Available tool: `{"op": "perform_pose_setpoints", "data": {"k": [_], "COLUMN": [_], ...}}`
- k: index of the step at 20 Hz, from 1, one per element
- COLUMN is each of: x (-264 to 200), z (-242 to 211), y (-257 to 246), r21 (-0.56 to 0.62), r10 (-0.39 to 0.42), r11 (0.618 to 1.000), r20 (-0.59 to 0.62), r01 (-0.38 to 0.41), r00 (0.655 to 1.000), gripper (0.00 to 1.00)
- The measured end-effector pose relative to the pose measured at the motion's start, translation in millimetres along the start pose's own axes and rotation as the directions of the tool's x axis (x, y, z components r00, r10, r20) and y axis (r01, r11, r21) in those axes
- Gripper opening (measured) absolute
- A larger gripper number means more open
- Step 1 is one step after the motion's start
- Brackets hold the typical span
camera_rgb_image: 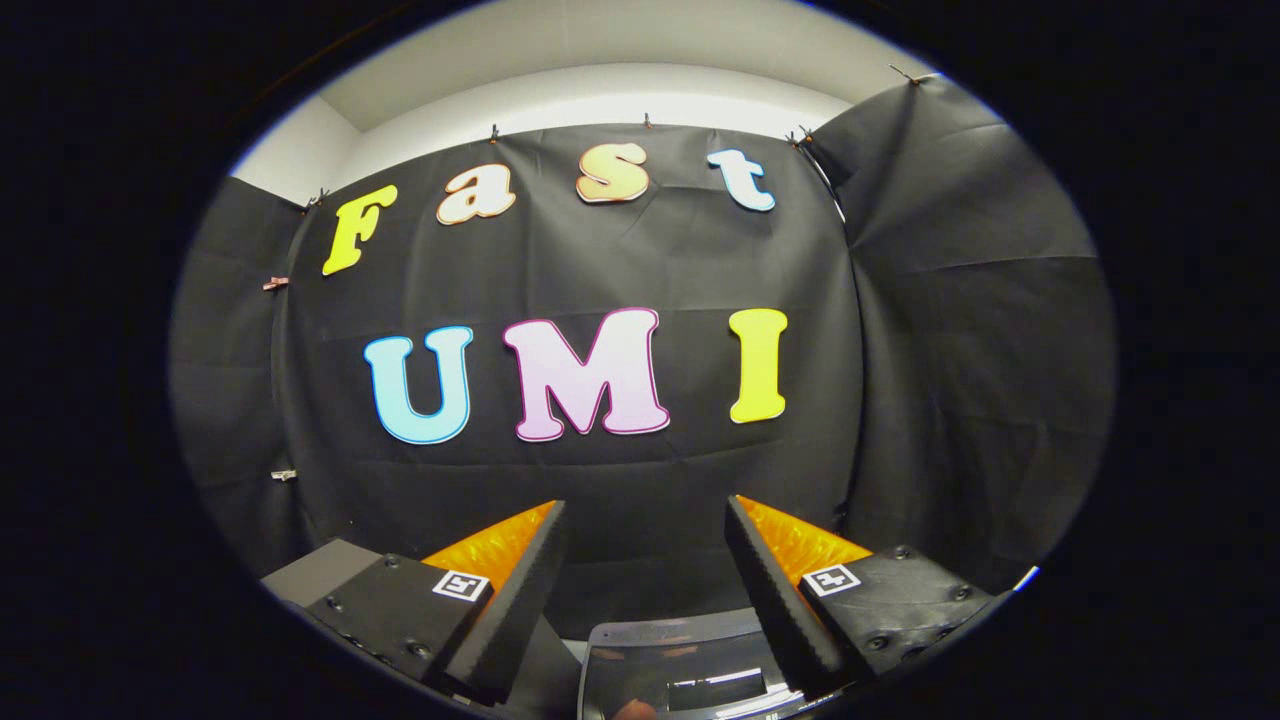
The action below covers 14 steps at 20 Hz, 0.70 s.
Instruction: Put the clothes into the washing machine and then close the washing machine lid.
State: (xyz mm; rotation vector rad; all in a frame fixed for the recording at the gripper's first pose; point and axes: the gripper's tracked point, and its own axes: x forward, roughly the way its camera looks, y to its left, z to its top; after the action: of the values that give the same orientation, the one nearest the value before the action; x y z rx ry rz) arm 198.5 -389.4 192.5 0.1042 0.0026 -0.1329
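Gripper [645, 560] held level, facing the booth wall [640, 260]. Jaws wide open, nothing between them. Washing machine lid [680, 670], clear and glossy, sits at 6 o'clock, below the fingers.

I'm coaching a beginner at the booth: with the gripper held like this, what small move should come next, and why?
Probably tilt the gripper downward. Its fingers stand apart with nothing between them and aim at the black cloth wall, while the grey, glossy-topped washing machine sits low between and beneath them. No clothes are in view, so looking down should help find them.

Black cloth wall [640, 260] hangs from small clips [494, 132] below a white wall [600, 95].
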Motion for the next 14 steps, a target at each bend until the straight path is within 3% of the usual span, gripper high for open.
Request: {"op": "perform_pose_setpoints", "data": {"k": [14], "x": [-17], "z": [4], "y": [24], "r21": [-0.002], "r10": [0.019], "r11": [1.000], "r20": [0.014], "r01": [-0.019], "r00": [1.000], "gripper": [0.99]}}
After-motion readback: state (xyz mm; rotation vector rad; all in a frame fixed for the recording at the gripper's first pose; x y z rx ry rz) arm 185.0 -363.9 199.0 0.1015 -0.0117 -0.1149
